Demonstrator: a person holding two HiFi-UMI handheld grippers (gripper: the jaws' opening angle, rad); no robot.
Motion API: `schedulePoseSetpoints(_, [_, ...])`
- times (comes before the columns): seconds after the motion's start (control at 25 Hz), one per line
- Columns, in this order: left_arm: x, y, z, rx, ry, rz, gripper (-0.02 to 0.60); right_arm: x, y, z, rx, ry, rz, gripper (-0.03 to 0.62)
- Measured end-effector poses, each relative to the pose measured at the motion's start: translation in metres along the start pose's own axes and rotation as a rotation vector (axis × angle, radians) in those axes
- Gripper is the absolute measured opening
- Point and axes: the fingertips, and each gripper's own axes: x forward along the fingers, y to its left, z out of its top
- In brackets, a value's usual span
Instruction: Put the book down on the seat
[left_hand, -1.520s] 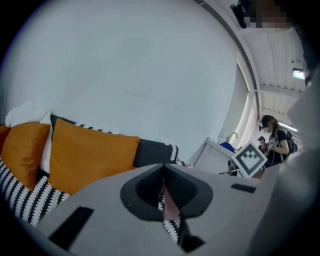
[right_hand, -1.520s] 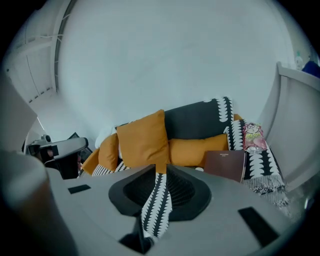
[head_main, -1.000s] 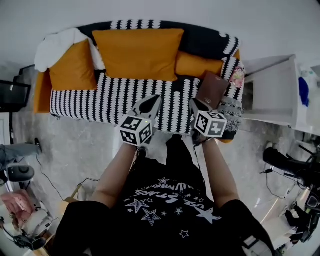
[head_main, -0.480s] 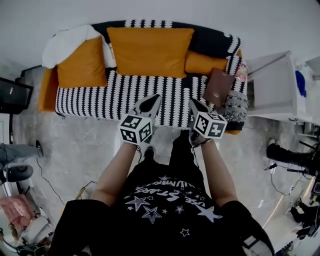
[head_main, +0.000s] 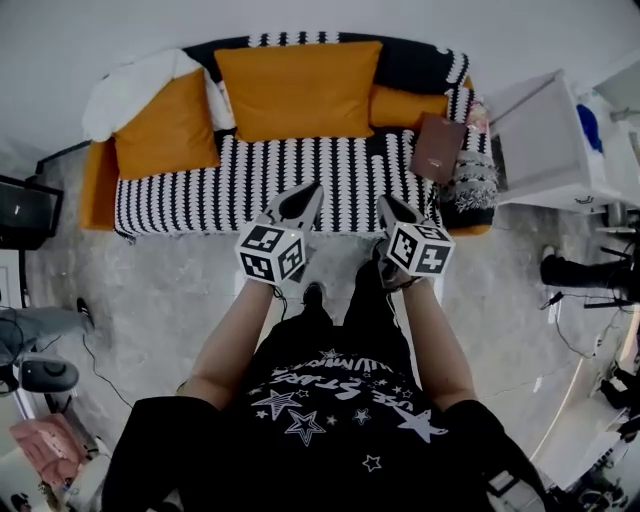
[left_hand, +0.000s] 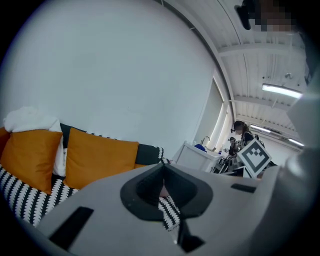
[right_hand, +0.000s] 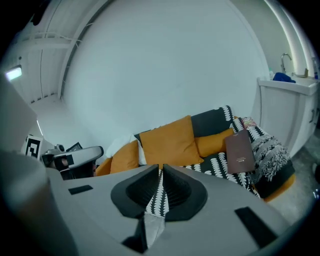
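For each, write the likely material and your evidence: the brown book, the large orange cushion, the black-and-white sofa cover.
Book: probably card or leatherette, matte brown; flat, stiff, sharp corners.
Large orange cushion: matte woven fabric, it seems; softly puffed, no shine.
Sofa cover: soft patterned textile, perhaps knitted; it drapes over the seat edge.

A big cushion (head_main: 298, 88), orange, leans upright in the middle, with a second cushion (head_main: 165, 125) of the same colour tilted at its left and a small cushion (head_main: 405, 105) low at its right. A white blanket (head_main: 130, 85) is bunched behind the second cushion. A grey fringed throw (head_main: 470, 180) hangs at the right end, beside a white cabinet (head_main: 535, 140) with a blue thing (head_main: 588, 128) on top. The floor (head_main: 170, 300) is mottled grey.
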Motion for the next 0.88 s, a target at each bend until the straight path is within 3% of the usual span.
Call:
schedulePoseSetpoints(0.24, [-0.027, -0.006, -0.012, 0.002, 0.017, -0.056, 0.009, -0.032, 0.018, -0.023, 0.032, -0.034, -0.049, 0.04])
schedulePoseSetpoints(0.48, [-0.029, -0.026, -0.025, 0.004, 0.036, -0.097, 0.009, -0.065, 0.008, -0.045, 0.067, -0.044, -0.103, 0.04])
schedulePoseSetpoints(0.88, [-0.029, -0.071, -0.027, 0.039, 0.034, -0.104, 0.009, -0.099, -0.005, -0.05, 0.09, -0.073, -0.077, 0.038])
